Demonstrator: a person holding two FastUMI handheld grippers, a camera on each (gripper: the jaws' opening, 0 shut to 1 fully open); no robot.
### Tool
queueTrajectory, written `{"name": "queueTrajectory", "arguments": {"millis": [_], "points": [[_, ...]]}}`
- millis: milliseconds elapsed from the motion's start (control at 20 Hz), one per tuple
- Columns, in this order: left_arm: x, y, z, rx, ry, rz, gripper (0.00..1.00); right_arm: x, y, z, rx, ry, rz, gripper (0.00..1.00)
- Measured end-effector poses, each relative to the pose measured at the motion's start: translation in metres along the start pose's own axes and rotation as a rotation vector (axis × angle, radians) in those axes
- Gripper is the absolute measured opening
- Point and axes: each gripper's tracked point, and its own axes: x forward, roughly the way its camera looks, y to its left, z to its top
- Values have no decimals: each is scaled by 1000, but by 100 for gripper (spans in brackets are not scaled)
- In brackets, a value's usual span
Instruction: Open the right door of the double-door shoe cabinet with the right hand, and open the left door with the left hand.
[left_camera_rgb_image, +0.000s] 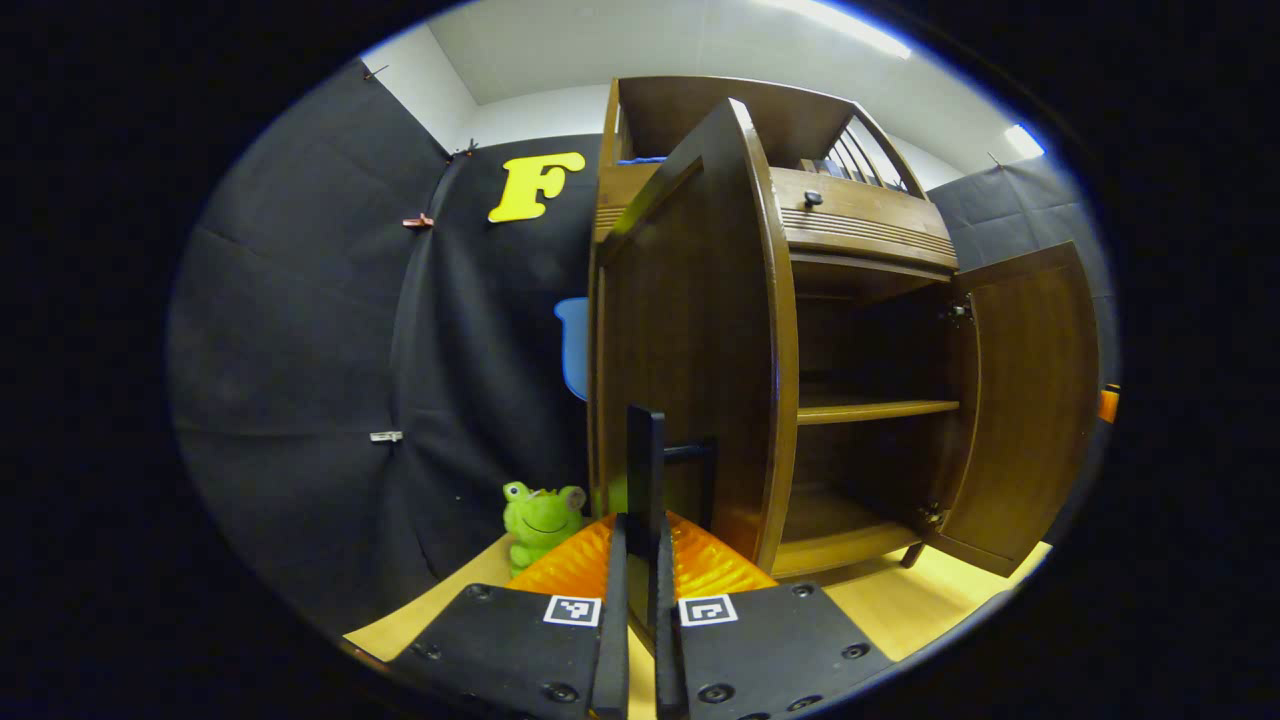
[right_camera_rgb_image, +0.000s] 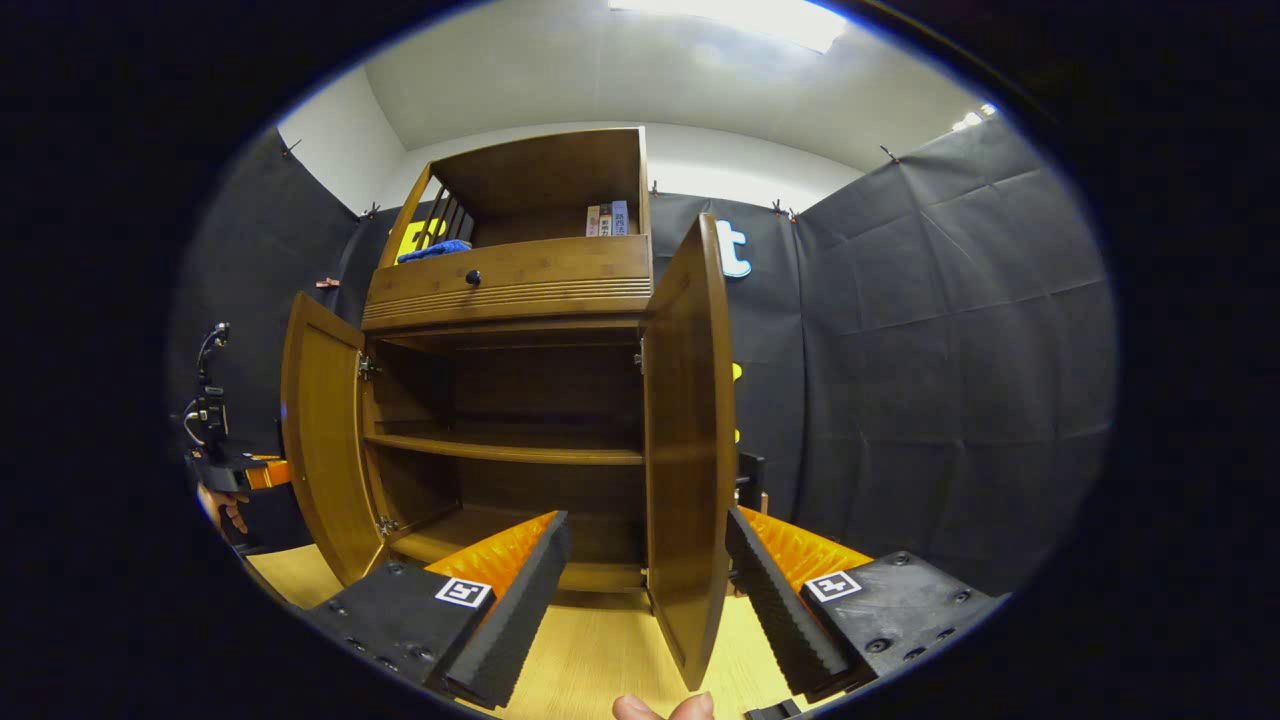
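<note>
The brown wooden shoe cabinet (left_camera_rgb_image: 860, 230) stands with both doors swung out. In the left gripper view my left gripper (left_camera_rgb_image: 642, 525) is shut on the black bar handle (left_camera_rgb_image: 645, 450) of the left door (left_camera_rgb_image: 680, 350); the right door (left_camera_rgb_image: 1030, 400) hangs wide at the far right. In the right gripper view my right gripper (right_camera_rgb_image: 645, 525) is open, its fingers either side of the right door's (right_camera_rgb_image: 685, 430) front edge and clear of it. That door's black handle (right_camera_rgb_image: 750, 480) shows on its outer face. The left door (right_camera_rgb_image: 320, 440) stands out at the left. Inside, the shelf (right_camera_rgb_image: 510, 450) is bare.
A green frog plush (left_camera_rgb_image: 540, 525) sits on the pale wooden floor (right_camera_rgb_image: 590, 650) left of the cabinet. Above the doors is a drawer with a dark knob (right_camera_rgb_image: 472, 276); books (right_camera_rgb_image: 607, 220) and a blue cloth (right_camera_rgb_image: 435, 250) lie on top. A person's fingertips (right_camera_rgb_image: 665, 708) show below.
</note>
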Motion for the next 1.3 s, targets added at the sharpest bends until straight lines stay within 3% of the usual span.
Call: {"name": "queueTrajectory", "arguments": {"millis": [250,400,500,550,600,800,1000,1100,1300], "points": [[-3,37,-1,-6,-10,23,10,-1,33,-1,-24,7,43,98],[-7,49,-3,-12,-12,9,0,0,46,-2,-35,8,54,99],[-8,57,-4,0,-10,7,5,1,57,-6,-27,15,64,99],[-11,62,-3,1,-11,12,0,1,60,-8,-29,21,67,99],[-14,67,-2,-7,-15,15,5,2,62,-9,-32,26,67,99],[-24,72,0,-36,-14,-1,6,1,75,-15,-31,45,83,99],[-32,78,-3,7,2,24,7,-2,80,-15,-36,43,93,98],[-42,81,-10,14,43,41,15,-2,81,-15,-31,43,94,98],[-70,101,-10,127,39,162,87,1,84,-14,-22,37,95,100]]}}
